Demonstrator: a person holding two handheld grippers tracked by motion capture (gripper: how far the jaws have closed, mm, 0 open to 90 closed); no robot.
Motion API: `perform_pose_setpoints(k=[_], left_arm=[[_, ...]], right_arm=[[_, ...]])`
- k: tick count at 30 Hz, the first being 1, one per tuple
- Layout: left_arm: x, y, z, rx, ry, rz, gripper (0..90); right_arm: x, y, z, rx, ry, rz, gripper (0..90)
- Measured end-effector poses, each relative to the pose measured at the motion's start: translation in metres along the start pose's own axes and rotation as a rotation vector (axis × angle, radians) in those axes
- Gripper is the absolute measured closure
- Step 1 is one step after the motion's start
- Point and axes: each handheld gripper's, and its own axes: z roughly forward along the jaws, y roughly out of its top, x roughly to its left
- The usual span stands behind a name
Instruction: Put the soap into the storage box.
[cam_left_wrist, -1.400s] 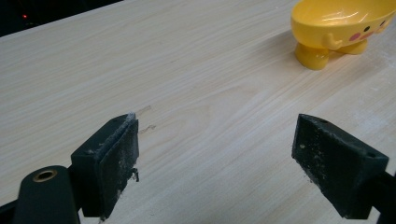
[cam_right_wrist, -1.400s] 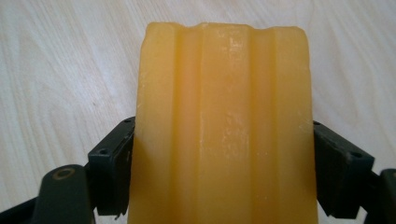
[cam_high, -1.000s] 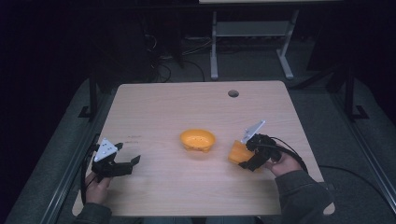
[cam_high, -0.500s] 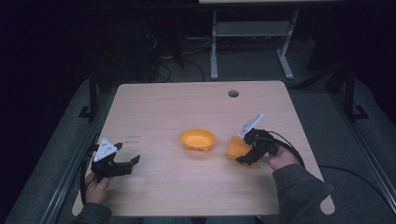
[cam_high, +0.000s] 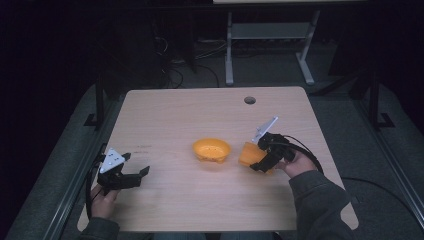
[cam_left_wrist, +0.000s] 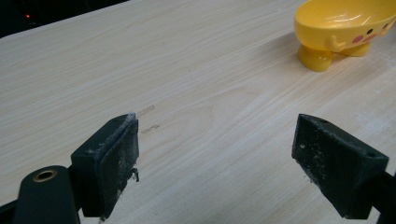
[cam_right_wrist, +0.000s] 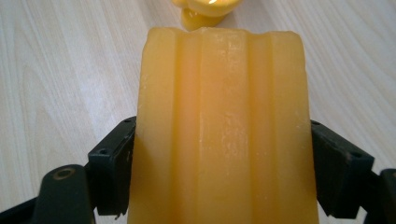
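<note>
My right gripper (cam_right_wrist: 219, 186) is clamped on the orange ribbed block (cam_right_wrist: 219, 126), held just beside the yellow footed bowl (cam_high: 212, 150) at mid-table. I judge the pick done and the placing into the bowl left. My left gripper (cam_left_wrist: 229, 163) is spread wide and idle near the table's left edge. The pale wood table (cam_high: 200, 110) is otherwise bare; the room beyond is dark.

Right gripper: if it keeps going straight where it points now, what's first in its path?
Probably the yellow footed dish. The right gripper is shut on an orange ridged block aimed at it; bare wooden table lies between, though depth is unclear.
</note>
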Motion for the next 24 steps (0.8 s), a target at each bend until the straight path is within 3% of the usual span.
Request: perform_pose_setpoints(k=[24], left_arm=[[-0.001,0.000,0.001,-0.006,-0.005,-0.004,14.1]], right_arm=[[-0.006,0.020,-0.007,-0.005,-0.002,-0.026,20.3]])
